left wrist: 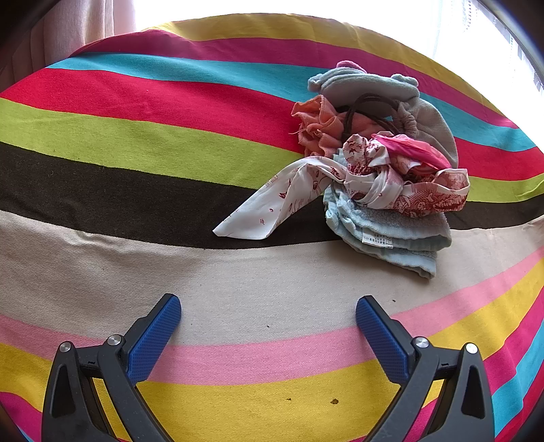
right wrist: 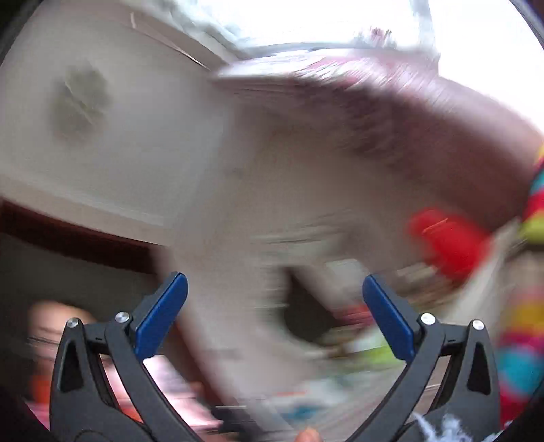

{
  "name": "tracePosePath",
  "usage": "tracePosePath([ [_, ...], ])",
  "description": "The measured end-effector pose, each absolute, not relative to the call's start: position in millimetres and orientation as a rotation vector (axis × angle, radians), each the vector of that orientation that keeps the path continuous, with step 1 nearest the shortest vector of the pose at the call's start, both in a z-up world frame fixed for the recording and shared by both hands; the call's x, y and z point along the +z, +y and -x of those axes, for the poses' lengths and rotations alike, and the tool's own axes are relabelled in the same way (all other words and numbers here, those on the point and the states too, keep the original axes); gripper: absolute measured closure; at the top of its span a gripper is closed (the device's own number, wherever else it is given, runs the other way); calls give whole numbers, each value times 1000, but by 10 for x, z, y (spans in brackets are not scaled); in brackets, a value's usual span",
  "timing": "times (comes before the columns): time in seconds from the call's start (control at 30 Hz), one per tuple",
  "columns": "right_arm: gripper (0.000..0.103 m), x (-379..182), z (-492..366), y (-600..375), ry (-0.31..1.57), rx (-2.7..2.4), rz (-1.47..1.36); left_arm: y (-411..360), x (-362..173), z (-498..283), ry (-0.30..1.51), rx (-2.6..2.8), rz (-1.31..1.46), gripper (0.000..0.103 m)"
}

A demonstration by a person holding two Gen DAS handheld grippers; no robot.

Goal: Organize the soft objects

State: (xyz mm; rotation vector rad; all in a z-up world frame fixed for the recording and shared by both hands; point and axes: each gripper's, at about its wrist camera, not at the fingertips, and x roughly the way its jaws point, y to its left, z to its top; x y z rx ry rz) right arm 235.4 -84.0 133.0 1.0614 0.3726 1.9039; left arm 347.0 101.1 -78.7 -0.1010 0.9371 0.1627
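Blue-padded fingers [left wrist: 154, 335] of the left gripper [left wrist: 268, 312] fill the bottom of the left wrist view, spread wide apart with nothing between them. They hang over a striped cloth [left wrist: 136, 142] that covers the whole surface, above its beige and pink bands.

Farther out and to the right lies a pile of soft things [left wrist: 377, 163], well apart from the fingertips. Nearest in the pile is a folded light blue towel [left wrist: 380, 231] with a small white label on its edge, resting across the beige and dark brown stripes. On top of it sits a bunched white scarf with red print [left wrist: 370, 183], one flat end trailing out to the left over the brown stripe. A bright pink piece [left wrist: 411, 149] is tucked into the scarf's upper folds. Behind these are a crumpled salmon cloth [left wrist: 316, 125], a dark cord loop [left wrist: 370, 108] and a grey fleece item [left wrist: 370, 85] at the far side of the heap, over the red and turquoise stripes. Pale curtains [left wrist: 74, 30] and bright window light close the background.

Equally wide open and holding nothing is the right gripper [right wrist: 275, 292], its blue pads [right wrist: 163, 312] sharp against a heavily motion-blurred scene. Beyond it only a pale wall or ceiling area [right wrist: 129, 119], a red blur [right wrist: 445, 238] and a strip of the striped cloth at the right edge can be made out; the pile does not show in this view.
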Motion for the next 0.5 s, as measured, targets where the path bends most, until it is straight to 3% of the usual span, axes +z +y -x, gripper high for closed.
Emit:
tracePosePath([
  [0.17,0,1810,-1838,-873,75,1359,-511,1013,-787,-3468,937,163,101,0],
  [0.33,0,1466,-2205,-737,281,2095,-1151,1012,-787,-3469,937,163,101,0],
  [0.5,0,1145,-2252,-605,377,2211,-1276,1013,-787,-3468,937,163,101,0],
])
